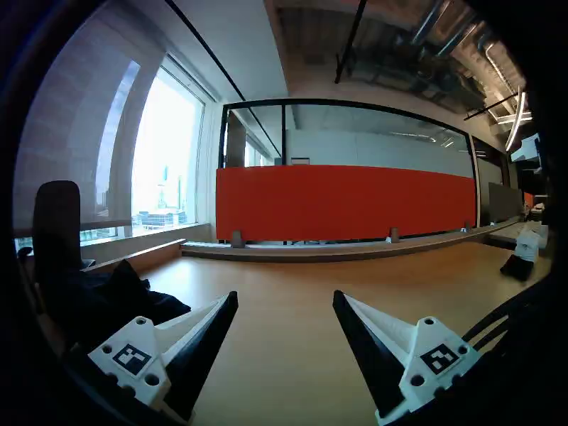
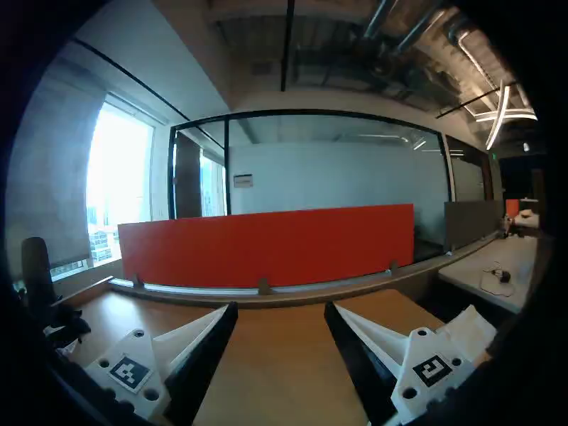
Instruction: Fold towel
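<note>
Left gripper view: left gripper (image 1: 285, 293) wide open, empty; dark cloth heap (image 1: 121, 302) just outside its left finger (towel? I cannot tell). Right gripper view: right gripper (image 2: 281, 305) wide open, empty. I expect limp, light cloth; pinch corners.

Left tool (image 1: 285, 312) fingers spread wide above wooden worktop (image 1: 298, 284). Dark cloth (image 1: 113, 302) heaped at left, near dark chair back (image 1: 57, 227). Red partition (image 1: 341, 202) behind. Bright window (image 1: 167, 163) at left.
</note>
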The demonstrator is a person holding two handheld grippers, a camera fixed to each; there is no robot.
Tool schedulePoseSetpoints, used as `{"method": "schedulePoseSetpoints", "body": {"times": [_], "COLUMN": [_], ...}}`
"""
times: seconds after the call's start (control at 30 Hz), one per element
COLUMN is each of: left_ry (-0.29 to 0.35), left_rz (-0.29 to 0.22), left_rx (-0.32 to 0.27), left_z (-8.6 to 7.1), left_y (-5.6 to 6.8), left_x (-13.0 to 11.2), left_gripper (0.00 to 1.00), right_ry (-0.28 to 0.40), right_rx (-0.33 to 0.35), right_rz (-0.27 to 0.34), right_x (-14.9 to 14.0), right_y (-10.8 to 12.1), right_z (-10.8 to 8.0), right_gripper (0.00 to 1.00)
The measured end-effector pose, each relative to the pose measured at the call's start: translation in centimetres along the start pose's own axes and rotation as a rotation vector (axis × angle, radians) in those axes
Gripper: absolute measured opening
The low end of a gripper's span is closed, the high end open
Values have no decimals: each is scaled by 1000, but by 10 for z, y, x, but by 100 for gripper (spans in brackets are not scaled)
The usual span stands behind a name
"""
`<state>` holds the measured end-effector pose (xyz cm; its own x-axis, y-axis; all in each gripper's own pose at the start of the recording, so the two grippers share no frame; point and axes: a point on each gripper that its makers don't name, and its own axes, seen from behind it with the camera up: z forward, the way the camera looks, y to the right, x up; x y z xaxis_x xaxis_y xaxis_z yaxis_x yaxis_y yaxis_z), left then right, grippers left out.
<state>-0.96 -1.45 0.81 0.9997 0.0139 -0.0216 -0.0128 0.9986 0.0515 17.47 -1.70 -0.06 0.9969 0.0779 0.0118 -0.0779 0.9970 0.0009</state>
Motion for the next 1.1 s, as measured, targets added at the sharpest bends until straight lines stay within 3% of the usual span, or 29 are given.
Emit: {"method": "schedulePoseSetpoints", "body": {"times": [0.3, 0.6, 1.1], "left_ry": [0, 0, 1], "left_rz": [1, 0, 0], "left_rx": [0, 0, 0], "left_z": [0, 0, 0], "left_y": [0, -1, 0], "left_x": [0, -1, -2], "left_gripper": [99, 99, 100], "right_ry": [9, 27, 27], "right_rx": [-1, -19, 9], "right_rz": [8, -3, -46], "right_x": [-9, -42, -110], "right_y": [23, 45, 36], "right_z": [5, 10, 7], "right_gripper": [95, 95, 98]}}
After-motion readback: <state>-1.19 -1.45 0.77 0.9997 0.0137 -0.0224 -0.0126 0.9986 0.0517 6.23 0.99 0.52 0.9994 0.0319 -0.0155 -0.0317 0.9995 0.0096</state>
